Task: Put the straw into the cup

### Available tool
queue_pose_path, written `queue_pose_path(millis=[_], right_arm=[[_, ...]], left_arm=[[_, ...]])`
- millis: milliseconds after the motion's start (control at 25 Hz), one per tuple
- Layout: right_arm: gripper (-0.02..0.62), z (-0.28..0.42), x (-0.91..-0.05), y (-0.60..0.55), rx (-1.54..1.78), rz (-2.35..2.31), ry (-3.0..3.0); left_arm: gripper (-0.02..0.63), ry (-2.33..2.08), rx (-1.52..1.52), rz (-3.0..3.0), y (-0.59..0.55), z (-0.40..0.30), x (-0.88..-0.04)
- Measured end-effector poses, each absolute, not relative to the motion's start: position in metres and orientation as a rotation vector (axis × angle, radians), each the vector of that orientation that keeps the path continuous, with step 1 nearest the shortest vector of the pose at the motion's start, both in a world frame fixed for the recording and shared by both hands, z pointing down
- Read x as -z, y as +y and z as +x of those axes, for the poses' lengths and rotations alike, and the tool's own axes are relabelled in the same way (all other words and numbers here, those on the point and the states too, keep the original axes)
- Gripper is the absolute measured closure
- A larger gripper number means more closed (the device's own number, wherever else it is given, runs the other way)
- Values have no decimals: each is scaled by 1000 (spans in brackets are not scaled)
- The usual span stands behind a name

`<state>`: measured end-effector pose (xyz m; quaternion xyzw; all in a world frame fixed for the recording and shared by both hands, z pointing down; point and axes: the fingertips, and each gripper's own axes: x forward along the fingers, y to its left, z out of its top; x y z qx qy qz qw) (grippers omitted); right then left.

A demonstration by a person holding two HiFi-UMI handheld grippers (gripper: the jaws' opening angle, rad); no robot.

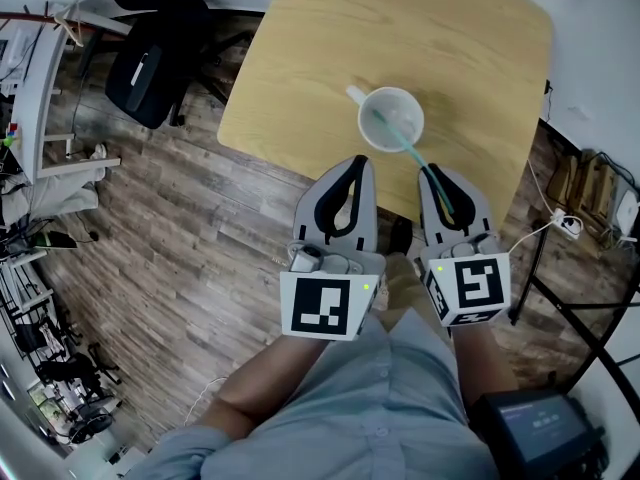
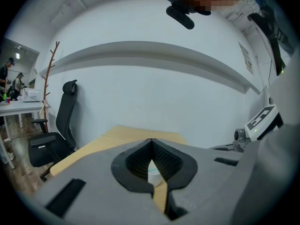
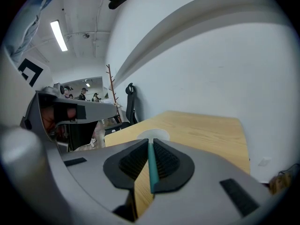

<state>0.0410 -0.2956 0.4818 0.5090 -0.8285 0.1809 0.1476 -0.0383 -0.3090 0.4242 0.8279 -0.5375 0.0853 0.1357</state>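
Note:
A white cup [image 1: 391,118] with its handle at the upper left stands on the wooden table [image 1: 300,58]. A teal straw [image 1: 404,144] slants from inside the cup over its near rim to my right gripper [image 1: 433,171], which is shut on the straw's near end. In the right gripper view the straw [image 3: 151,165] lies pinched between the dark pads, and the cup's rim [image 3: 152,135] shows just past the right gripper [image 3: 150,140]. My left gripper [image 1: 358,160] hangs beside it at the table's near edge, shut and holding nothing. Through the left gripper [image 2: 151,140], a bit of the cup [image 2: 153,174] shows.
A black office chair [image 1: 150,68] stands on the wood floor left of the table. Cables and a plug [image 1: 565,223] lie at the right by a black metal frame. A dark device [image 1: 535,428] sits at the lower right. The person's sleeve fills the bottom.

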Motion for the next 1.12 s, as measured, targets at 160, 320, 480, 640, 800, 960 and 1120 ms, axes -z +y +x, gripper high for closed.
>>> queue_pose_path(millis=[160, 320, 480, 640, 800, 960, 1120], right_arm=[[566, 37, -481, -296, -514, 1461, -2395], [548, 33, -475, -299, -502, 1458, -2406], [536, 32, -468, -301, -484, 1471, -2404], [532, 35, -455, -298, -449, 1496, -2412], [532, 42, -425, -294, -424, 1550, -2434], [532, 47, -384, -292, -361, 1607, -2490], [532, 46, -330, -290, -216, 1645, -2566]], left_arm=[[614, -1560, -253, 2394, -306, -43, -426], [614, -1560, -245, 2401, -307, -45, -422], [614, -1560, -225, 2415, -308, -47, -414], [614, -1561, -201, 2438, -307, -46, -404], [614, -1565, -160, 2474, -304, -42, -380], [614, -1577, -97, 2534, -299, -35, -347], [614, -1601, -39, 2605, -292, -26, -311]])
